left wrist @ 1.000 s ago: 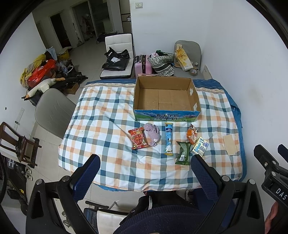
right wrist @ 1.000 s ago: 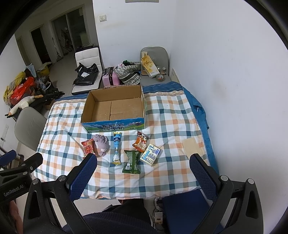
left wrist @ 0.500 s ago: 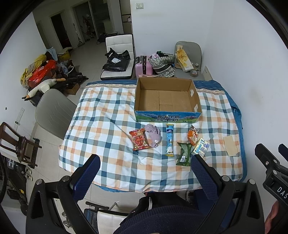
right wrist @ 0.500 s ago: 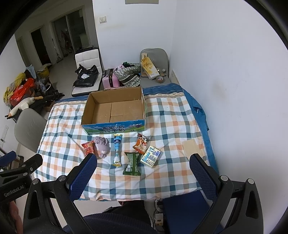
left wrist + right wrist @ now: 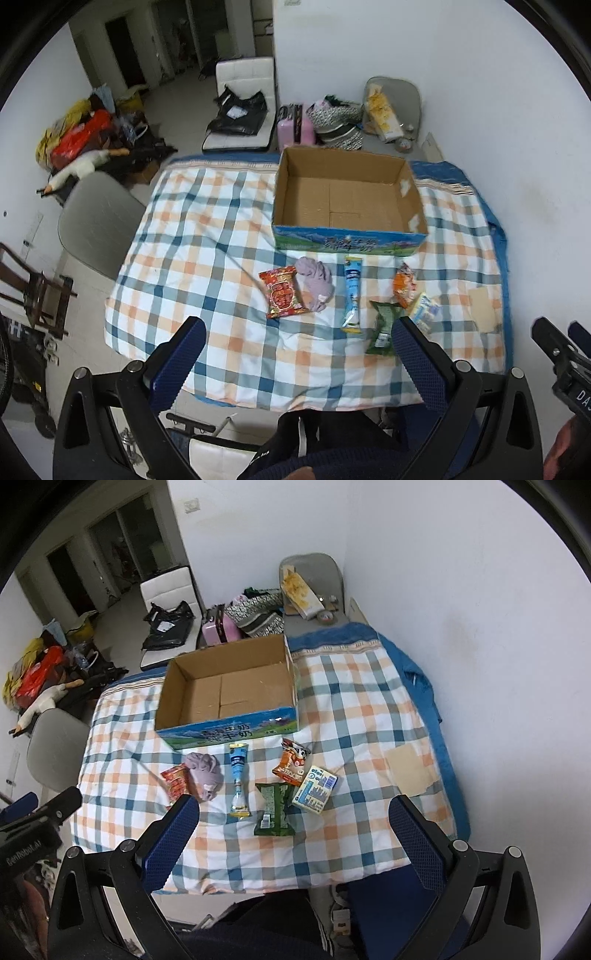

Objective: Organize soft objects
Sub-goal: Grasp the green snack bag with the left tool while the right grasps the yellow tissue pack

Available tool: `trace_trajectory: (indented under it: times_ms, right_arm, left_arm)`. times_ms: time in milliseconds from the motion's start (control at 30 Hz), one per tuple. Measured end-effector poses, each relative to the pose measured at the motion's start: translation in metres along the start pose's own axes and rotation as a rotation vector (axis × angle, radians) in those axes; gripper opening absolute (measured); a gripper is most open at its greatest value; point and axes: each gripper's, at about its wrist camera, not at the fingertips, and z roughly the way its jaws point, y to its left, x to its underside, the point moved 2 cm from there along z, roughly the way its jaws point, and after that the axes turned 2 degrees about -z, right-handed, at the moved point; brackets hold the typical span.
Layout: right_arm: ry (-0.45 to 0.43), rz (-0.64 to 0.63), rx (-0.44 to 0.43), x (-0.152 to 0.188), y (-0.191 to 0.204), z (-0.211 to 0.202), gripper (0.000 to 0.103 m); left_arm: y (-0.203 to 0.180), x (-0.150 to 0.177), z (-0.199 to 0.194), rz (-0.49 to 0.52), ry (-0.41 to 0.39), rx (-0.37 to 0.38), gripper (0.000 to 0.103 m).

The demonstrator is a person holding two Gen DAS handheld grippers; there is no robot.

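Plainly, both tools are spread wide and hold nothing — the left gripper and the right gripper hang above the near edge of the checked tablecloth, while the soft things lie in a row just in front of the empty cardboard box. The purple cloth touches the red snack packet, so a careless pinch could drag both. The blue tube, green packet, orange packet and white-blue pack crowd together — a slack bag might slip or snag the loose cloth.
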Motion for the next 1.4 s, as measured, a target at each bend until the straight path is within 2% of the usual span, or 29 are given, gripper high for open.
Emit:
trace_trajectory:
  times_ms: [133,333,500,600,800,867,933,1067,1100,1200,1267,1300,1333,1400]
  right_arm:
    - [0.077,0.030,0.013,-0.001,-0.009,0.066,0.103]
    - [0.220,0.053,0.046,0.007,-0.025,0.190,0.103]
    - [0.362,0.140,0.035,0.025,-0.052,0.292,0.103]
    - [0.415,0.215,0.005,0.035,-0.064,0.336,0.102]
    - [0.534,0.283,-0.069,0.054,-0.070,0.407,0.087]
    - [0.562,0.291,-0.102,0.061,-0.071,0.423,0.070]
    - [0.565,0.285,-0.112,0.065,-0.076,0.428,0.068]
    - [0.598,0.253,-0.052,0.076,-0.099,0.421,0.068]
    - [0.602,0.243,-0.043,0.080,-0.106,0.422,0.068]
    - [0.627,0.204,-0.008,0.096,-0.118,0.426,0.068]
    - [0.648,0.197,-0.010,0.106,-0.120,0.433,0.069]
    - [0.650,0.195,-0.008,0.110,-0.120,0.437,0.069]
    - [0.651,0.187,-0.001,0.114,-0.119,0.441,0.069]
    - [0.659,0.184,0.005,0.118,-0.118,0.446,0.069]
  left_arm:
    - [0.006,-0.006,0.065,-0.030,0.087,0.045,0.103]
    - [0.001,0.001,0.156,-0.049,0.222,0.049,0.103]
    - [-0.030,0.013,0.226,-0.014,0.331,0.100,0.103]
    - [-0.061,0.023,0.263,0.043,0.385,0.115,0.103]
    - [-0.115,0.044,0.315,0.142,0.508,0.167,0.103]
    - [-0.128,0.048,0.322,0.160,0.526,0.187,0.103]
    - [-0.140,0.051,0.327,0.176,0.535,0.200,0.103]
    - [-0.165,0.063,0.338,0.197,0.586,0.252,0.102]
    - [-0.173,0.067,0.341,0.211,0.603,0.264,0.100]
    - [-0.196,0.081,0.358,0.271,0.649,0.243,0.083]
    - [-0.205,0.090,0.372,0.305,0.690,0.194,0.060]
    - [-0.207,0.092,0.376,0.311,0.699,0.180,0.055]
    - [-0.209,0.092,0.377,0.315,0.679,0.166,0.055]
    - [-0.213,0.088,0.375,0.335,0.653,0.139,0.044]
